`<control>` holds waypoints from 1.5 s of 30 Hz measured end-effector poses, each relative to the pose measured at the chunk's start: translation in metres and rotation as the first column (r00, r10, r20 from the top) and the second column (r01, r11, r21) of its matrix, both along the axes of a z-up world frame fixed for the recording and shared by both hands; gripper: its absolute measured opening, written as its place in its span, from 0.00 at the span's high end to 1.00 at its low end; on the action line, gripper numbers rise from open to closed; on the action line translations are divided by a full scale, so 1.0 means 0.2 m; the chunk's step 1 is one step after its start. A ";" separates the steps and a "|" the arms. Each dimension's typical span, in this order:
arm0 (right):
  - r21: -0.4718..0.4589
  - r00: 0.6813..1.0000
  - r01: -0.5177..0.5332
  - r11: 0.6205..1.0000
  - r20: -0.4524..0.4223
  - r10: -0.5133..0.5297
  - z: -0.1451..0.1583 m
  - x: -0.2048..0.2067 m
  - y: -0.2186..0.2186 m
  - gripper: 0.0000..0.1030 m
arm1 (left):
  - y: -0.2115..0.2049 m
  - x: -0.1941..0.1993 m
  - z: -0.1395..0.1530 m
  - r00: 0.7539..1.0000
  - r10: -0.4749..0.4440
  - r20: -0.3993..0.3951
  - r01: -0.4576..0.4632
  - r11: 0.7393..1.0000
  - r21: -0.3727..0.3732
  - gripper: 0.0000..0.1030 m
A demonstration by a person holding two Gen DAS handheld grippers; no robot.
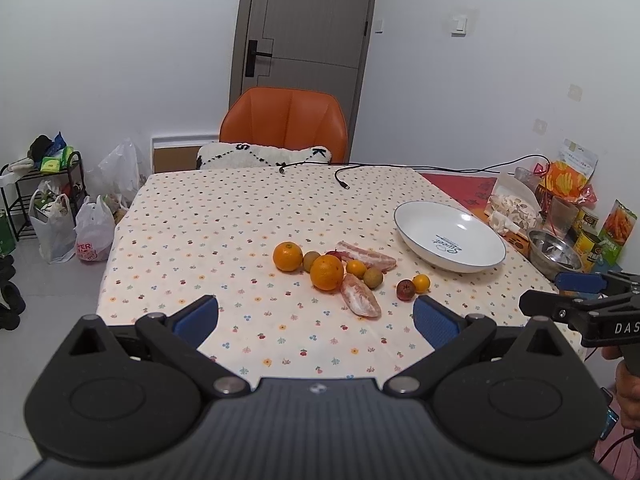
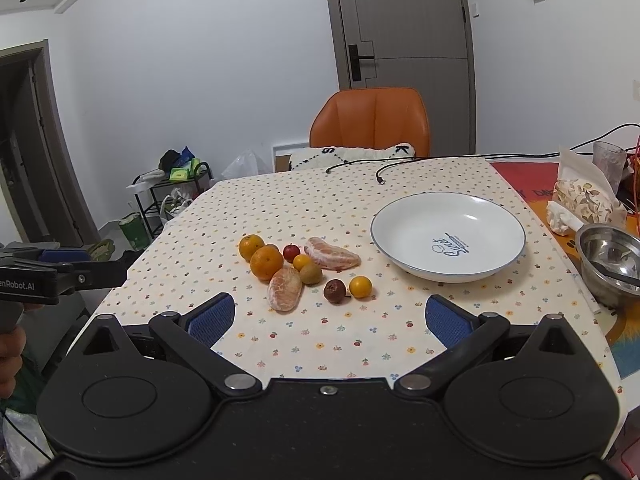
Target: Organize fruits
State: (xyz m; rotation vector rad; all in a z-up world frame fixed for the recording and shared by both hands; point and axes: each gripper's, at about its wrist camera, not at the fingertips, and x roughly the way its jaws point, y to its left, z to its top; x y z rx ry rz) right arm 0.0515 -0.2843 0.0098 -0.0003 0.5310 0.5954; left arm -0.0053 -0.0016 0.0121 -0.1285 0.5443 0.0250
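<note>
Both grippers (image 1: 316, 316) (image 2: 328, 318) wide apart, fruits (image 2: 298, 270) ahead, untouched.

White walls (image 1: 120, 60) enclose the room, with a grey door (image 1: 308, 24) bearing a black handle behind an orange chair (image 1: 284, 124) pushed to the table's far edge. A dotted tablecloth (image 1: 224, 216) covers the table. On the grey floor (image 1: 48, 300) to the left stand a black rack (image 1: 44, 184) and plastic bags (image 1: 94, 232).

Fruits (image 1: 332, 276) beside empty plate (image 1: 416, 224)
</note>
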 end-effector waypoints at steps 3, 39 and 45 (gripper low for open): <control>-0.001 1.000 -0.001 1.000 0.000 0.001 0.00 0.00 0.00 0.00 | 0.00 0.00 0.00 1.000 0.000 0.001 0.000 1.000 0.000 0.00; 0.053 0.995 0.000 0.999 -0.102 0.006 -0.12 0.12 -0.05 0.00 | -0.03 0.16 -0.16 0.999 -0.023 -0.046 0.020 0.997 -0.070 0.00; 0.055 0.992 0.022 0.998 -0.125 -0.015 -0.19 0.18 -0.06 0.00 | -0.02 0.22 -0.22 0.998 -0.038 -0.051 0.033 0.994 -0.103 0.01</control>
